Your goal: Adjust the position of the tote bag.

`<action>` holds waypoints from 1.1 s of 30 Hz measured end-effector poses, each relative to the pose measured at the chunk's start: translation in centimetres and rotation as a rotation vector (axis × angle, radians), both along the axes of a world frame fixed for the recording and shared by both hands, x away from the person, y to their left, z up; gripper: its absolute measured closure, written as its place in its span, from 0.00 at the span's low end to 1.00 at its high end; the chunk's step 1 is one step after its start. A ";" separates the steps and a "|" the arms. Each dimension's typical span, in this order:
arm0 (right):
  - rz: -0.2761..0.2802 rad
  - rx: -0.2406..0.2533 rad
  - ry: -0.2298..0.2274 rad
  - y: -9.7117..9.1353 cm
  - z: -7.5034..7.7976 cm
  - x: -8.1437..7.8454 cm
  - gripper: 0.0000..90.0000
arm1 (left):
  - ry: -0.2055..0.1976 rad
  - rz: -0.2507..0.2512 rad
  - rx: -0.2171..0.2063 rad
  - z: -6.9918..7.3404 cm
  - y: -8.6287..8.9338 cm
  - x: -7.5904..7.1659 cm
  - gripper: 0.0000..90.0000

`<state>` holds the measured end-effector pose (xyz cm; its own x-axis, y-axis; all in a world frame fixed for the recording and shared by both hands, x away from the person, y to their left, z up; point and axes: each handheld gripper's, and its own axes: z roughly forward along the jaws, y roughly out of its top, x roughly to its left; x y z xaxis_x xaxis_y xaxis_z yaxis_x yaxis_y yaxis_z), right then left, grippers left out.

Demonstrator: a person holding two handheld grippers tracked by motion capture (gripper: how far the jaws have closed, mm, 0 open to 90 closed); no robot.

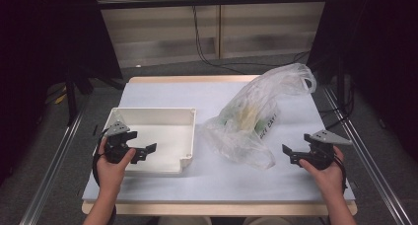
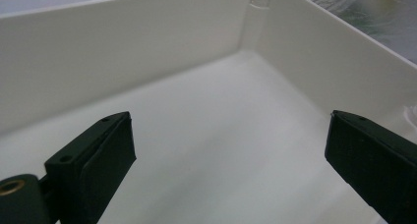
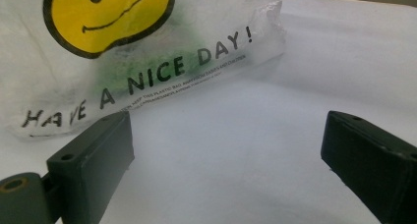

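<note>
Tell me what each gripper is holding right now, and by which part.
Nothing is held. The left gripper is open over the white tray; the right gripper is open on the table, near the plastic bag, not touching it.

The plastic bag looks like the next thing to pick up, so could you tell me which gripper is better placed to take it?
Probably the right gripper: its open fingers point at the plastic bag close by. The left gripper hangs over the white tray.
</note>
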<state>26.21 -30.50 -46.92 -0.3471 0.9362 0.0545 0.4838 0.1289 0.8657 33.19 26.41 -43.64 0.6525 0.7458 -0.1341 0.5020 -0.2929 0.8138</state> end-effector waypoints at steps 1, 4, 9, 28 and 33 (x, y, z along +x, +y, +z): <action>0.004 -0.027 -0.002 0.0 0.0 0.3 0.06 | -0.001 -0.003 0.003 0.0 -0.1 0.0 0.05; 0.003 -0.033 0.007 0.0 0.0 0.8 0.07 | -0.007 -0.007 0.010 0.1 -0.2 0.0 0.05; 0.009 -0.026 0.008 0.3 -0.1 2.3 0.09 | -0.008 -0.014 0.012 0.2 -0.3 0.0 0.05; 0.015 -0.035 0.041 2.8 -0.7 8.7 0.10 | 0.003 -0.039 0.031 -0.3 -0.9 0.9 0.05; 0.001 -0.029 0.057 3.0 -0.9 10.3 0.07 | 0.005 -0.052 0.014 -0.3 -0.9 1.2 0.05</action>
<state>36.54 -27.55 -47.84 -0.3451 0.9374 0.0472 0.5317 0.1539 0.8328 34.40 25.56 -43.95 0.6899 0.7127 -0.1269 0.4895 -0.3302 0.8071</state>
